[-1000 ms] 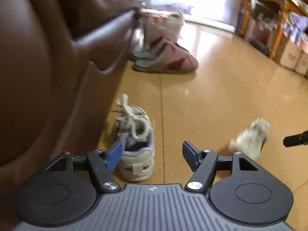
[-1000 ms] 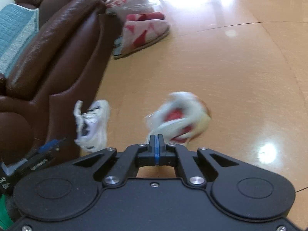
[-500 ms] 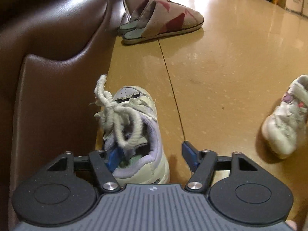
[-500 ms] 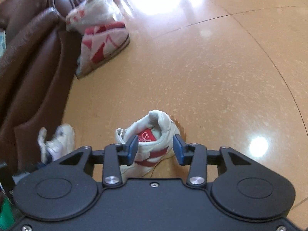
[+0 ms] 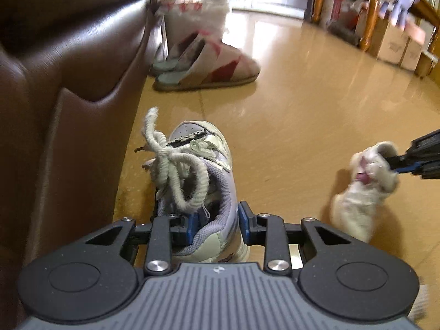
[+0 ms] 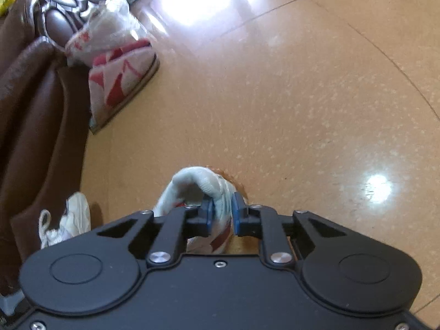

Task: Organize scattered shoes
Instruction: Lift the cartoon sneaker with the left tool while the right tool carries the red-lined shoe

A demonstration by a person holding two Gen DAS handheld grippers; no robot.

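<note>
The laced sneaker (image 5: 200, 181) stands on the tan floor (image 5: 302, 115) just beside the brown leather sofa (image 5: 63, 88). Its long axis runs away from the left wrist camera, toe pointing toward the slippers, heel nearest the tool. The left tool (image 5: 216, 224) has just been closing and now clamps the right side of the heel collar: one blue pad sits inside the shoe opening, the other presses the outer wall.

The second sneaker (image 6: 209, 206), white with red marks, lies well apart to the right on open floor. The right tool (image 6: 222, 214) has just been closing and pinches the shoe's upper edge between its blue pads.

Farther along the sofa, a pair of red-patterned slippers (image 5: 209, 66) rests side by side, toes pointing right, in front of a white sack (image 5: 192, 19).
</note>
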